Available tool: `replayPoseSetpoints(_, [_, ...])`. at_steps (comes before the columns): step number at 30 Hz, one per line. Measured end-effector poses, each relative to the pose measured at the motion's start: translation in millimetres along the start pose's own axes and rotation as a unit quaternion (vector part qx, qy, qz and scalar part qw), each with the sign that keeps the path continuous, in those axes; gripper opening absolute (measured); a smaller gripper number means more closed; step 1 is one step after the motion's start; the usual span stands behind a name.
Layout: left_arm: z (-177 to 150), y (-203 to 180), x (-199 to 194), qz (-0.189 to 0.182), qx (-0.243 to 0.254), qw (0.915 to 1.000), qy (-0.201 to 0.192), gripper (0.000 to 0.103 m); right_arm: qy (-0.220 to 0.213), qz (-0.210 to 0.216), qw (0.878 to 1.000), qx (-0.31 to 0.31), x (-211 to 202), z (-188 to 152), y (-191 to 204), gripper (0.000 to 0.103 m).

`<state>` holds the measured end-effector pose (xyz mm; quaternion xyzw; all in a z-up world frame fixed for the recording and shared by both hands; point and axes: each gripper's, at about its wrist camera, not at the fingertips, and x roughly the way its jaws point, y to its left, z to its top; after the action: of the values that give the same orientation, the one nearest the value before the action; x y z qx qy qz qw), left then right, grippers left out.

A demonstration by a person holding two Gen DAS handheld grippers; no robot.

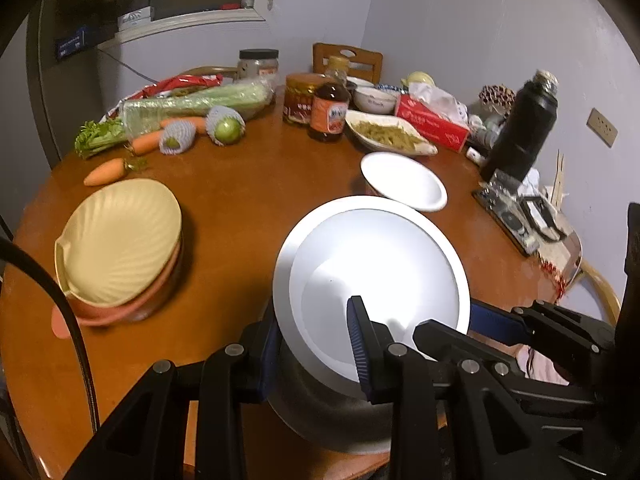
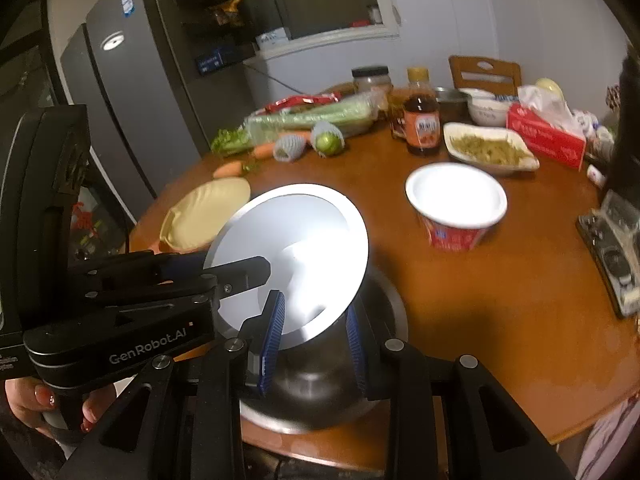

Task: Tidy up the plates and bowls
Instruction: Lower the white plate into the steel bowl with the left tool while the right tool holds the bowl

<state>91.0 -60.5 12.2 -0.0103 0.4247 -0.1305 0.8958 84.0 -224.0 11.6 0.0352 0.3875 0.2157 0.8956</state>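
A steel bowl is lifted and tilted over the near edge of the round wooden table. My left gripper is shut on its near rim, one finger inside, one outside; the shiny inside faces me. My right gripper straddles the bowl's opposite rim, blue pads close either side; I cannot tell whether they touch it. A cream shell-shaped plate lies on a pink one at the left. A white plate covers a red paper cup.
Carrots, celery, netted fruit, sauce bottle, jars, a dish of noodles, a tissue box and a black flask crowd the far half. Electronics sit at the right edge.
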Motion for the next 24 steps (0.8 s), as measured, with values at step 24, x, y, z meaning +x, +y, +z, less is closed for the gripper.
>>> replayPoseSetpoints(24, [-20, -9, 21, 0.023, 0.010, 0.9991, 0.036, 0.032, 0.031, -0.025, 0.999, -0.001, 11, -25, -4, 0.033])
